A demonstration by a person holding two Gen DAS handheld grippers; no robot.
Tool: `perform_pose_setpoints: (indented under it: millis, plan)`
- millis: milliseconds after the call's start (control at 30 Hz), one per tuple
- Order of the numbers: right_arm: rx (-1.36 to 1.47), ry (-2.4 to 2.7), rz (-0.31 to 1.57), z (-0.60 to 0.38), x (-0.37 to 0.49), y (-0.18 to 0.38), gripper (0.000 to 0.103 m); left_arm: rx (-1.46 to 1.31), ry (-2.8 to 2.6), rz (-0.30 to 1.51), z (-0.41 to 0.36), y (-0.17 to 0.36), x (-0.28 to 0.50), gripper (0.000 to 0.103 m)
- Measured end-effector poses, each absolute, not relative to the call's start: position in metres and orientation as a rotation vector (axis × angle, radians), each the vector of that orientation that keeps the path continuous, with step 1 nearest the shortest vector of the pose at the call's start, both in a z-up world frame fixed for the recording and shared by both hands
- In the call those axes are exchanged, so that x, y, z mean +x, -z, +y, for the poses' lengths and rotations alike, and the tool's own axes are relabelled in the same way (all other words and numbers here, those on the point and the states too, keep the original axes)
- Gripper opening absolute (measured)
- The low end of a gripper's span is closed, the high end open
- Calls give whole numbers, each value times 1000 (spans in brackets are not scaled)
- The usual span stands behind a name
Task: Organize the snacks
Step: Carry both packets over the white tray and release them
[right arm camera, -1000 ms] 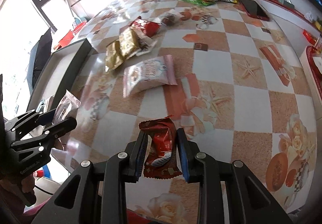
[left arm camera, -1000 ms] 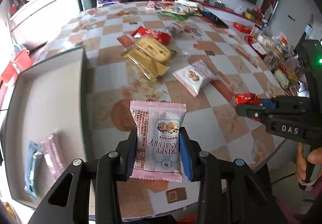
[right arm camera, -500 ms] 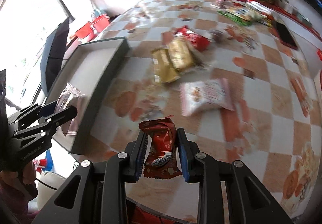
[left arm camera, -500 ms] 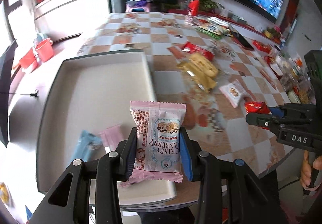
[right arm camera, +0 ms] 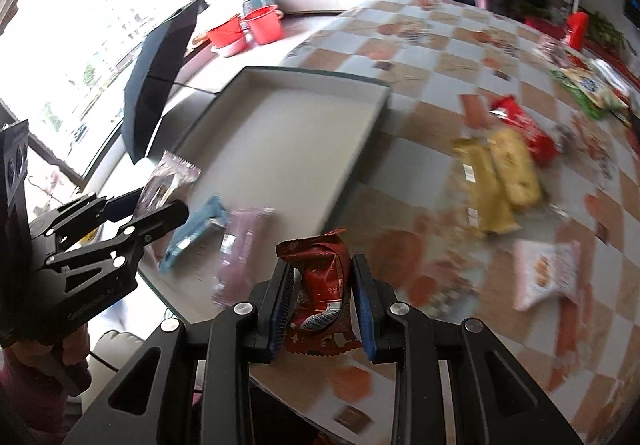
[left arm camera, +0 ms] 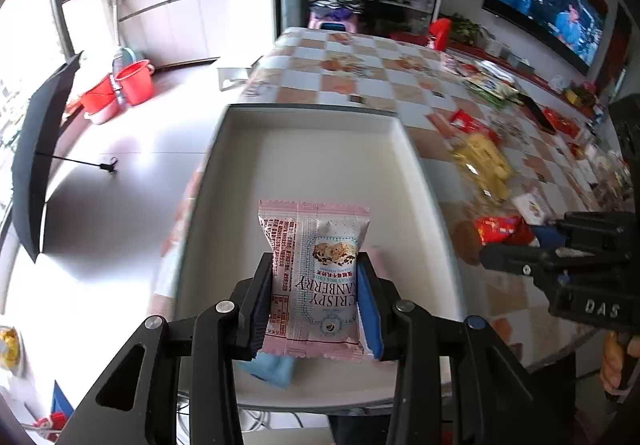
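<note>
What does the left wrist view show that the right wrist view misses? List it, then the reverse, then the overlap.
Left wrist only: the television on the wall and the printed face of the pink cranberry packet clamped in the left tool.
Right wrist only: the pink flat packet in the tray and the red wrapper head-on in the right tool.
Both: the white tray, blue packet, yellow packets, umbrella, red buckets.
</note>
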State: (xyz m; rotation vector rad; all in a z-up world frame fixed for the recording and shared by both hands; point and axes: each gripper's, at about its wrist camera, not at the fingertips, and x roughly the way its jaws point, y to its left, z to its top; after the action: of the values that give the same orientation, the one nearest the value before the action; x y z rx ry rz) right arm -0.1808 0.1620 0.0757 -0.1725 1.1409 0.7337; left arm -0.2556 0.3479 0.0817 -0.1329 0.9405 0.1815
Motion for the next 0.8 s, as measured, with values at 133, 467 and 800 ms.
perform_pose_setpoints:
  millis: [133,467,800]
  plan:
    - [-189,-773,1147,188,-178,-74,31,-150,-207,945,365,-80,-250,42]
    - [-184,-819,1180,227,-160,-59,31,-151,-216,988,375,-59,-228,42]
    - [-155,-796,1228,231,-142,-44,53,-91,-237,1009,369,-47,-218,64]
